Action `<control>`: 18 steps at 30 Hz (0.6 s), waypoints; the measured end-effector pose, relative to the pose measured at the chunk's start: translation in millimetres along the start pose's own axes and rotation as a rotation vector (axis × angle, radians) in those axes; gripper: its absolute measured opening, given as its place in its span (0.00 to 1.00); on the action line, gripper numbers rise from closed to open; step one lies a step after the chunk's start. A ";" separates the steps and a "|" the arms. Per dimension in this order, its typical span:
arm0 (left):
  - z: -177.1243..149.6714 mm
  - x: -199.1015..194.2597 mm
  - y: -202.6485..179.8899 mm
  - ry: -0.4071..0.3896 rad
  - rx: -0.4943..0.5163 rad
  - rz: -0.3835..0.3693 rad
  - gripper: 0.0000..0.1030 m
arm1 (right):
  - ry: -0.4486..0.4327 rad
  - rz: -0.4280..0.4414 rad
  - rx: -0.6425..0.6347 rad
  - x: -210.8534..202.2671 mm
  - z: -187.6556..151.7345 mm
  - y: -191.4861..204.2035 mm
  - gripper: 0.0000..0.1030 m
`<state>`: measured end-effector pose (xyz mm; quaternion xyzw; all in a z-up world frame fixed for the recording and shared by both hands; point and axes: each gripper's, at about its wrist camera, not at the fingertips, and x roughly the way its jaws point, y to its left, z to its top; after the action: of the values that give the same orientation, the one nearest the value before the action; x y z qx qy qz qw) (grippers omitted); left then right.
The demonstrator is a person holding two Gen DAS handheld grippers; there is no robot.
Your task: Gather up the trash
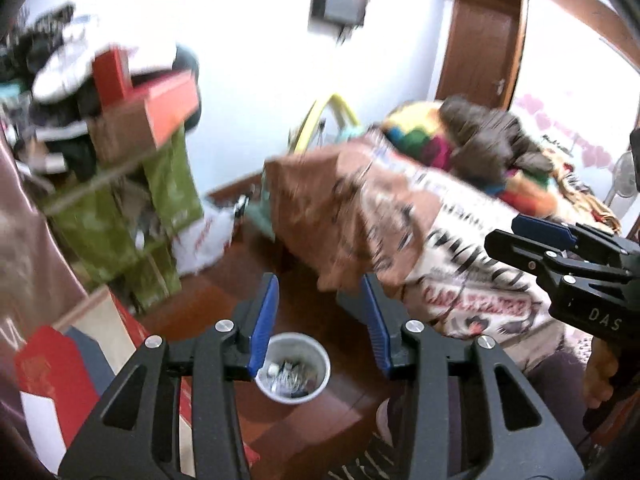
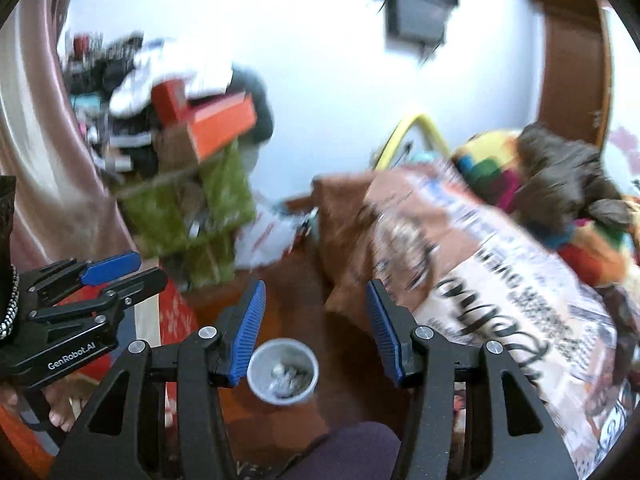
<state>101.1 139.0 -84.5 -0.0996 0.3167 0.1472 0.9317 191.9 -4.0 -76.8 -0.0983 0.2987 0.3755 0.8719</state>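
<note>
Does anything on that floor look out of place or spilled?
A white cup stands upright on the wooden floor by the bed, with bits of litter inside. Nothing looks spilled around it. Both tongs, left and right, are open and empty above it.

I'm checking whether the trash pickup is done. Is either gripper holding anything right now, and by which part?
Nothing is held. The left gripper and right gripper are both open with nothing between their pads; the cup of scraps stands on the floor below them.

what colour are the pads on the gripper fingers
Blue, ribbed pads on black fingers; clearest in the right wrist view.
</note>
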 end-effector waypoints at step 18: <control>-3.1 -158.2 -77.5 -0.290 0.153 -0.194 0.76 | -0.340 -0.301 0.191 -163.0 -22.1 9.1 0.84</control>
<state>5.9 32.1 18.3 -0.0363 0.1783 0.0450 0.9823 87.6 -103.6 2.9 0.0057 0.1638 0.2227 0.9610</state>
